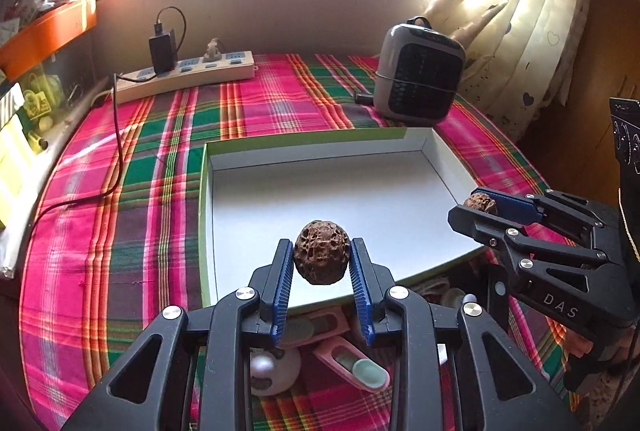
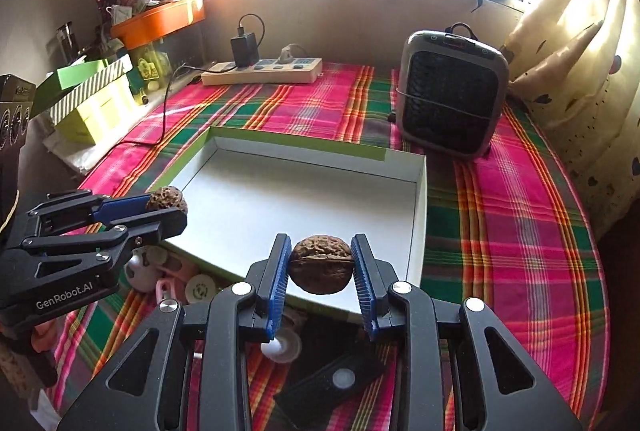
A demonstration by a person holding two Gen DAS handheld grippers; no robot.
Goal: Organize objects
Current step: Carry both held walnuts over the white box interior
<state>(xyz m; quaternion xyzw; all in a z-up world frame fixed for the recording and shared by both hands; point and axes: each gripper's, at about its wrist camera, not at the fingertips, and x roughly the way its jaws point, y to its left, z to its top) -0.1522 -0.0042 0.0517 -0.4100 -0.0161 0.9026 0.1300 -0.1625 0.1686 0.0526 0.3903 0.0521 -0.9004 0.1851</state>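
Observation:
My left gripper (image 1: 321,251) is shut on a dark, pitted walnut (image 1: 321,252), held above the near edge of a shallow white box (image 1: 340,187) with a green rim. The same gripper shows in the right wrist view at the left, (image 2: 168,209), with its pitted walnut (image 2: 167,199) over the box's left rim. My right gripper (image 2: 321,263) is shut on a smoother brown walnut (image 2: 321,265), also above the near part of the white box (image 2: 300,199). In the left wrist view the right gripper (image 1: 478,205) comes in from the right with its walnut (image 1: 482,202).
A plaid cloth (image 1: 132,231) covers the table. A power strip (image 1: 188,71) with a black charger lies at the back; a grey heater (image 1: 420,79) stands back right. Small items, pink cases (image 1: 352,363) and a round white piece (image 1: 276,371), lie under the grippers. Green boxes (image 2: 96,99) sit left.

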